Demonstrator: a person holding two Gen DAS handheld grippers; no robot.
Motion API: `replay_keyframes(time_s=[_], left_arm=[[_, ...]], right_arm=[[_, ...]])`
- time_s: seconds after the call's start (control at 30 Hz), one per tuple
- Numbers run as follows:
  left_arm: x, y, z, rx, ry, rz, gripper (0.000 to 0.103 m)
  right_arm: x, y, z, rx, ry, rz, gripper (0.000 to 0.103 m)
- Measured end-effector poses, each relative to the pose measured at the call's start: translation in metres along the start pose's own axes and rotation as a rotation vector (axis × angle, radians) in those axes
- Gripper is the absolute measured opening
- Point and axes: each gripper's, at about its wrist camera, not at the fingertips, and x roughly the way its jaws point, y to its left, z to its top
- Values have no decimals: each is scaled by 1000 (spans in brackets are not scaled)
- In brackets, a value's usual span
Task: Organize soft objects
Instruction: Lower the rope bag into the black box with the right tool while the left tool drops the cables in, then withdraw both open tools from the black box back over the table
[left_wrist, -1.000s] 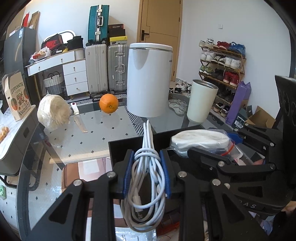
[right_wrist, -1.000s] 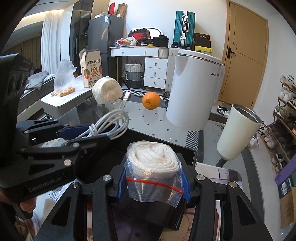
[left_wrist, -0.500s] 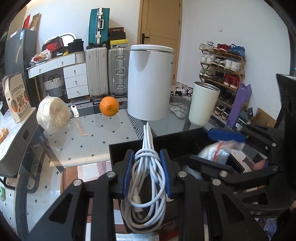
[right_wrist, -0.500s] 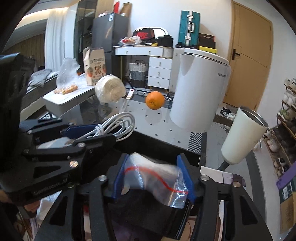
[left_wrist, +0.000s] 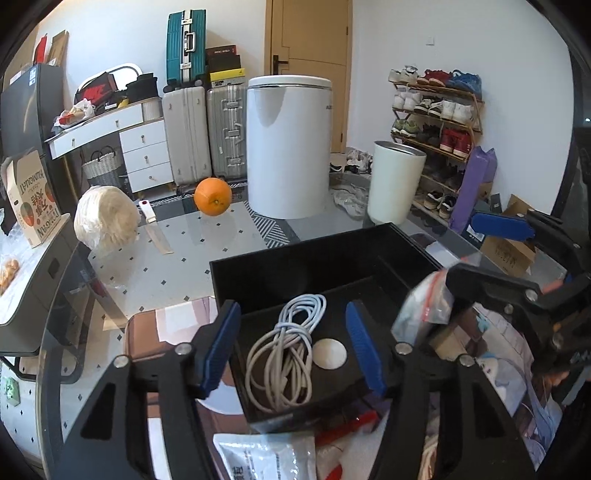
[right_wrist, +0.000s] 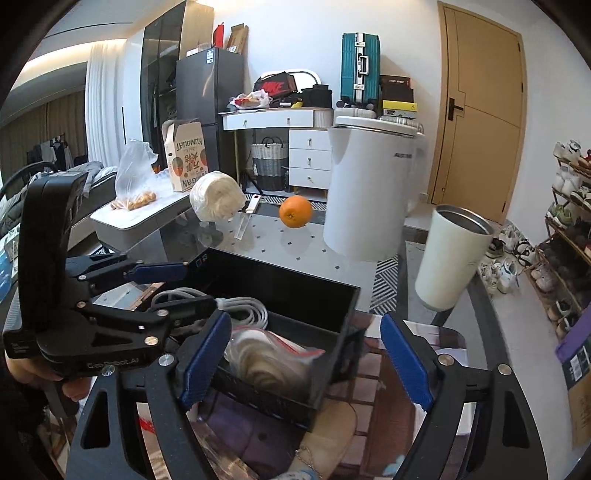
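The left gripper (left_wrist: 291, 347) stands spread, its jaws having just been opening; the white cable (left_wrist: 282, 356) lies loose between them on the floor of the black bin (left_wrist: 295, 254), touching neither blue pad, with a small pale disc (left_wrist: 329, 353) just beside it. The right gripper (right_wrist: 306, 360) is spread wide too, its jaws likewise just opened, and the bagged rope (right_wrist: 269, 356), blurred in this view, lies in the near end of the bin below the gap between the pads, free of both. From the left wrist view that bag (left_wrist: 424, 306) shows at the bin's right side, partly hidden behind the right gripper's finger. The bin sits on a glass table (left_wrist: 122, 266). Farther back on the table lie a knife (left_wrist: 155, 230) and a wrapped pale ball (left_wrist: 105, 219), side by side, with an orange (left_wrist: 213, 196) beyond them. A white canister (left_wrist: 288, 147) and a tumbler (left_wrist: 395, 184) stand past the bin's far wall. Suitcases (left_wrist: 201, 140), drawers (left_wrist: 144, 155) and a shoe rack (left_wrist: 437, 125) line the wall behind.
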Motion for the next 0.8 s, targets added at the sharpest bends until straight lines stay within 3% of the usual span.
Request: replay_keyframes(time_s=[0.03, 0.1, 0.13, 0.43, 0.57, 0.8], left_arm=[[-3, -1, -1, 4, -5, -6, 71], [-9, -5, -2, 10, -19, 24, 92], [-13, -6, -3, 13, -33, 38, 94], [-30, -3, -9, -22, -40, 66, 99], [-44, 0, -14, -45, -55, 55, 103], [-69, -1, -28, -36, -72, 83, 103]], right_arm=[[-2, -1, -1, 0, -2, -3, 86], [-4, -3, -3, 1, 4, -3, 86], [-5, -3, -5, -5, 12, -14, 87], [-1, -13, -12, -6, 58, -58, 87], [-4, -12, -14, 11, 71, -18, 97], [-19, -10, -27, 48, 107, 24, 102]])
